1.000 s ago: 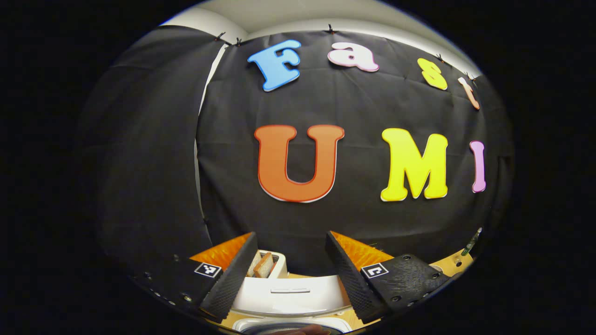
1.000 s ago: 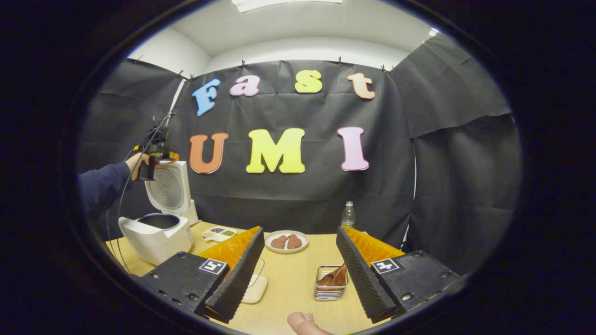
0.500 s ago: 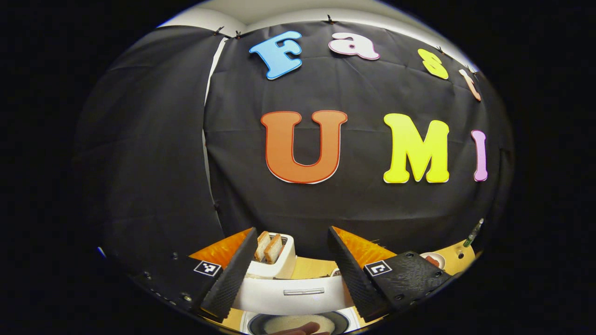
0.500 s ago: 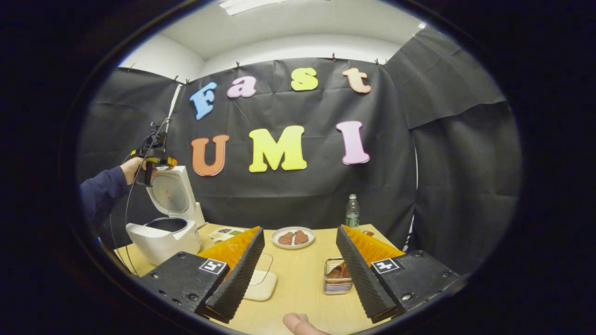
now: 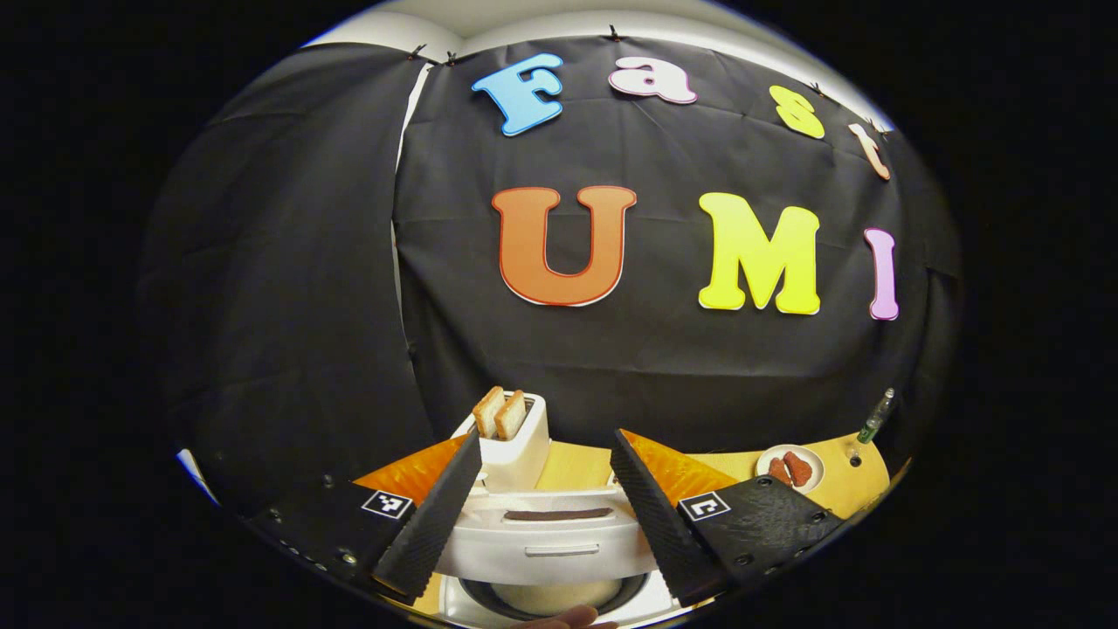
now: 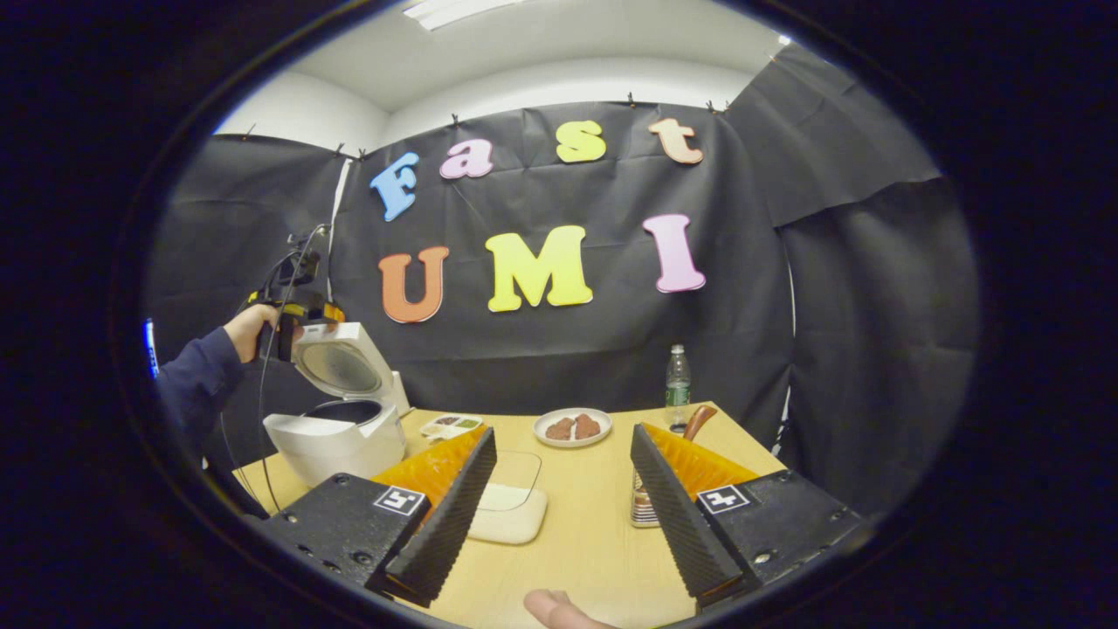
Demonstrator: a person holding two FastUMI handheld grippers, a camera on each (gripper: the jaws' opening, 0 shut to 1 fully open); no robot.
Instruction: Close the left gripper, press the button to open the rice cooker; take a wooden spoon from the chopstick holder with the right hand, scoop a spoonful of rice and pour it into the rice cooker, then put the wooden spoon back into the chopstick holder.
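While rice cooker (image 6: 336, 437) gapes, right gripper (image 6: 559, 515) hovers spread above table (image 6: 585, 559).

Your left gripper (image 5: 541, 524) had its fingers spread apart over the rice cooker (image 5: 546, 546). At twelve o'clock beyond it stood a toaster (image 5: 515, 450), and a plate (image 5: 789, 469) sat at two o'clock.

There is one rice cooker (image 6: 336, 432) on the table (image 6: 576, 542), and its lid is open. One toaster (image 5: 515, 445) holds two slices of toast (image 5: 500, 412). One plate (image 6: 573, 427) carries two brown pieces of food. I count one bottle (image 6: 677, 388), one small tray (image 6: 450, 425) with compartments, one clear container (image 6: 509, 505), one metal holder (image 6: 645, 511) and one wooden spoon (image 6: 699, 420) in it. There are two tools: the left tool (image 5: 546, 511) and the right tool (image 6: 563, 515).
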